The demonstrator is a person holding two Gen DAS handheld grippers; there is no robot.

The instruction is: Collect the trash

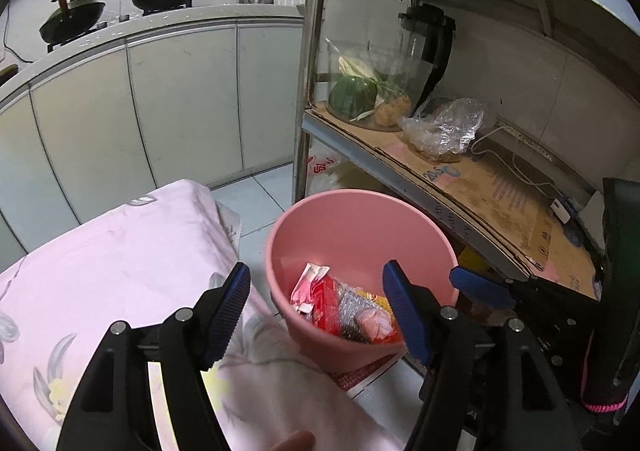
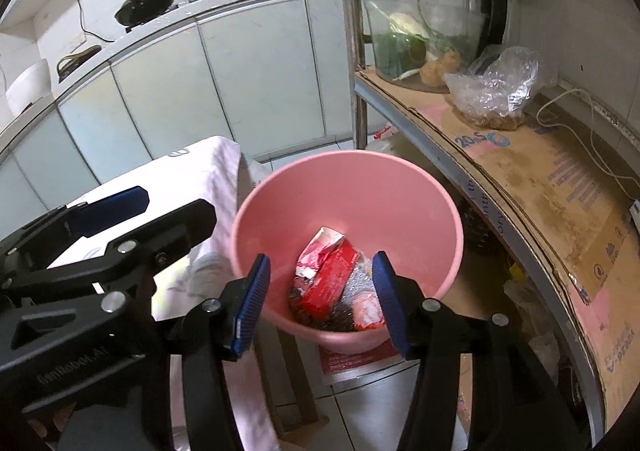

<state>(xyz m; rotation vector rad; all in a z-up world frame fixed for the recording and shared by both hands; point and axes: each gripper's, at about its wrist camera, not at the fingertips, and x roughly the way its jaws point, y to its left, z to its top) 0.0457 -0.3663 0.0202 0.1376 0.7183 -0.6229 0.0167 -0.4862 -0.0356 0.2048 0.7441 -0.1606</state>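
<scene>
Crumpled trash [image 2: 334, 283] lies in the bottom of a pink bucket [image 2: 280, 203]: a red and white wrapper [image 1: 316, 283], a silvery foil piece [image 1: 352, 311] and what looks like more printed packets, though the pile is too jumbled to sort out. The bucket stands on a red printed sheet [image 2: 352, 361] on the floor, just beside a table draped in a pink floral cloth [image 1: 120, 251] and close to a metal shelf lined with cardboard [image 2: 540, 187].

The right gripper [image 2: 320, 303] hangs directly above the bucket, its blue-padded jaws spread wide and holding nothing, the trash showing between them. The left gripper [image 1: 316, 311] hovers over the bucket's near rim and the cloth edge, likewise wide and empty.
</scene>
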